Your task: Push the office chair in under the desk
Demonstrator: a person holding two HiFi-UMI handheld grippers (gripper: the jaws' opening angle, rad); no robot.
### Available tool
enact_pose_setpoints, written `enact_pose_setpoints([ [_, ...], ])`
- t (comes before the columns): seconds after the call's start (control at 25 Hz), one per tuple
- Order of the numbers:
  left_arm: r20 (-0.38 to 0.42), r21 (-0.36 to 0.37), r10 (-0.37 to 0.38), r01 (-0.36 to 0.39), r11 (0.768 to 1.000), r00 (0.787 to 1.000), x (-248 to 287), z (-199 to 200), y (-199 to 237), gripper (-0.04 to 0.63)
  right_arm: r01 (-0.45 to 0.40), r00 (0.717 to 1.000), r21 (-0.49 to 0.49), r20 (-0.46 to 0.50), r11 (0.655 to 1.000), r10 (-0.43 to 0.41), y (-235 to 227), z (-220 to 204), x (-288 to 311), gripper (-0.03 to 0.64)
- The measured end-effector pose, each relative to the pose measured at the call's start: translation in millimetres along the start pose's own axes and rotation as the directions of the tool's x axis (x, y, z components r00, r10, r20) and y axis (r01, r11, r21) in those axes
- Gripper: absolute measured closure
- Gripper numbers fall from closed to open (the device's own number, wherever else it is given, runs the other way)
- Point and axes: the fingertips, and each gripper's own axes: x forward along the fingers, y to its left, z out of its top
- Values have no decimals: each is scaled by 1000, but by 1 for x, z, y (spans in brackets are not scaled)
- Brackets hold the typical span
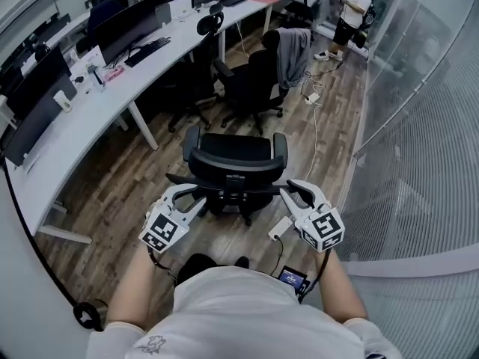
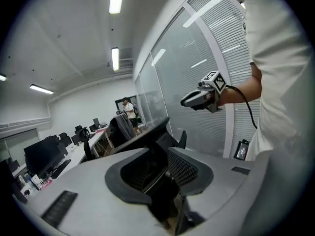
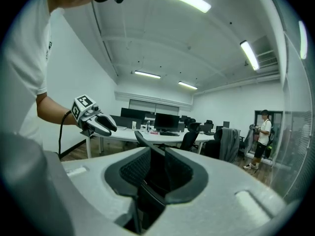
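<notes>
Office chair (image 1: 236, 154), back twd person (image 1: 247, 313)

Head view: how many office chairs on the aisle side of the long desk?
3. The nearest office chair stands mid-aisle; a second chair, draped with a grey jacket, further up; a third chair, with headrest, at the desk beside it. Others farther off may be hidden.

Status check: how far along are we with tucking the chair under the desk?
Done: nothing yet; the office chair stands out on the floor, apart from the desk. In hand: left claw and right claw sit at its two sides, jaws apart around its frame. Remaining: push it under.
</notes>
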Motion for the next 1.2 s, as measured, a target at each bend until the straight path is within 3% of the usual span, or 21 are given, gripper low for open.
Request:
enact_pose_setpoints([
  [0.16,-121,47,-41,47,998,992,15,-38,16,423,-28,998,-33,-63,999,26,-24,-31,9,489],
  [0.36,-246,96,-53,79,992,968,31,-85,33,413,-112,980,-63,-174,992,100,-31,-77,17,454],
  [0.56,-346,120,-79,127,985,935,54,-123,48,413,-218,936,-109,-305,970,177,-36,-116,35,420],
  [0.72,-424,200,-65,163,966,903,69,-151,54,413,-279,890,-160,-413,947,192,-41,-151,43,405],
  [0.96,-446,193,-127,234,953,886,79,-166,59,413,-340,825,-208,-534,917,185,-47,-193,55,402],
  [1.2,-473,211,-169,298,931,865,88,-183,54,413,-392,792,-238,-579,889,194,-43,-213,67,403],
])
